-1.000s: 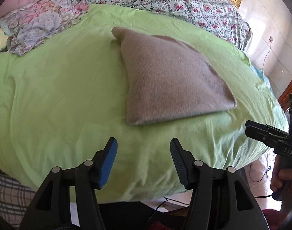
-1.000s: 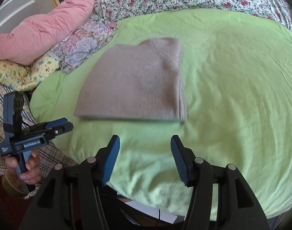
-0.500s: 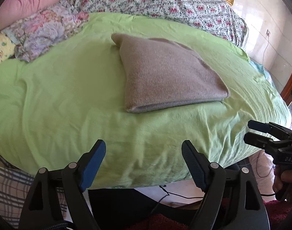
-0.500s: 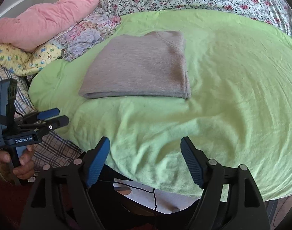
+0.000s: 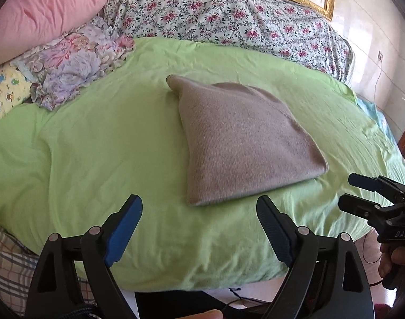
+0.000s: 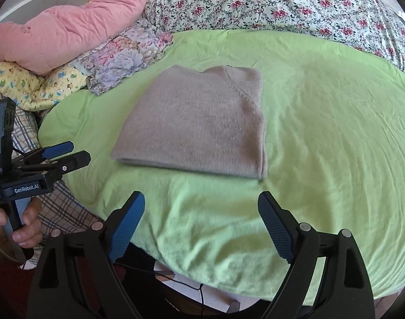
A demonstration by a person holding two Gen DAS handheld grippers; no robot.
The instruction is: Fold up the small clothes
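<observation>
A grey-brown knitted sweater (image 5: 245, 138) (image 6: 202, 125) lies folded into a flat rectangle on the green sheet (image 5: 96, 143) (image 6: 322, 122). My left gripper (image 5: 199, 204) hovers above the near edge of the bed, just short of the sweater; its jaws are opening and hold nothing. My right gripper (image 6: 201, 200) also hangs over the near edge, jaws opening, with nothing between them. Each gripper shows in the other's view: the right gripper (image 5: 362, 194) at the right edge, the left gripper (image 6: 61, 156) at the left edge, each held by a hand.
A pink quilt (image 6: 56, 37), a pastel floral cloth (image 6: 122, 58) and a yellow printed cloth (image 6: 24, 85) lie at the far left. A flowered bedspread (image 5: 229, 13) covers the back. A plaid cloth (image 6: 61, 207) hangs at the near left; cables run on the floor below.
Both grippers have opened wider and lifted back from the sweater, which now sits farther from the fingertips. The sweater itself has not moved.
</observation>
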